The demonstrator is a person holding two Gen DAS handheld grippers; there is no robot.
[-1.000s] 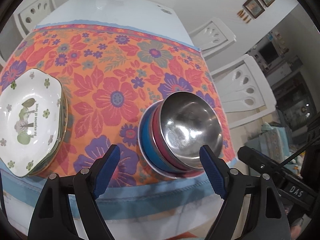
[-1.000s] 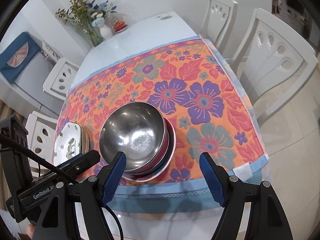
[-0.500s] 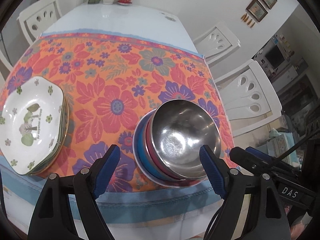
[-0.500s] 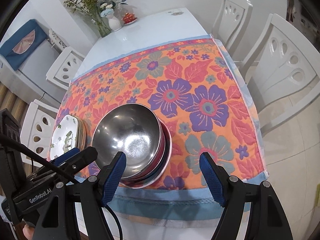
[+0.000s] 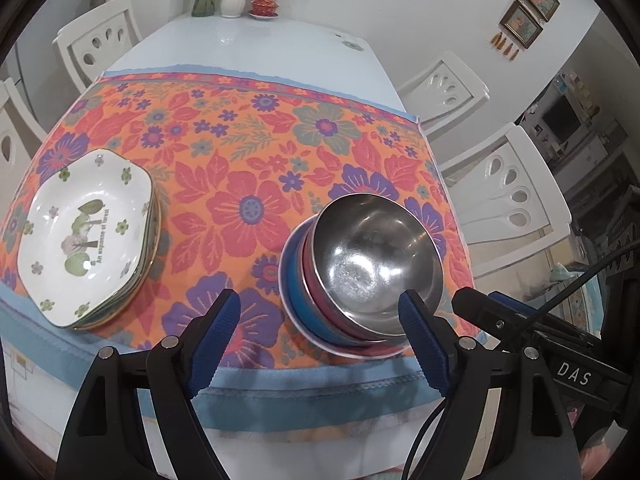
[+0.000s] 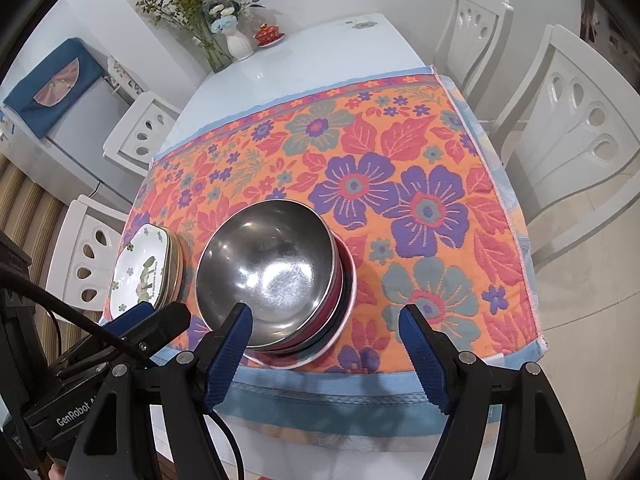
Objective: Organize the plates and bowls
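A stack of nested bowls [image 5: 376, 264] [image 6: 272, 276], steel inside with red and blue shells, rests on a white plate near the table's front edge. To its left sits a stack of white plates with a tree print [image 5: 86, 232] [image 6: 146, 272]. My left gripper [image 5: 320, 332] hovers open above the front edge, its right finger just before the bowls. My right gripper [image 6: 324, 344] is open too, its left finger in front of the bowl stack's rim. Neither holds anything. Each gripper shows in the other's view.
A flowered orange cloth [image 5: 248, 160] covers the near half of the white table [image 5: 260, 48]. Vases with flowers [image 6: 218, 36] and a small red lidded dish [image 5: 264, 4] stand at the far end. White chairs [image 6: 576, 128] ring the table on both sides.
The left view has pulled back and tipped up, so the bowls and plates sit lower and more of the far table shows. The right view has barely shifted.
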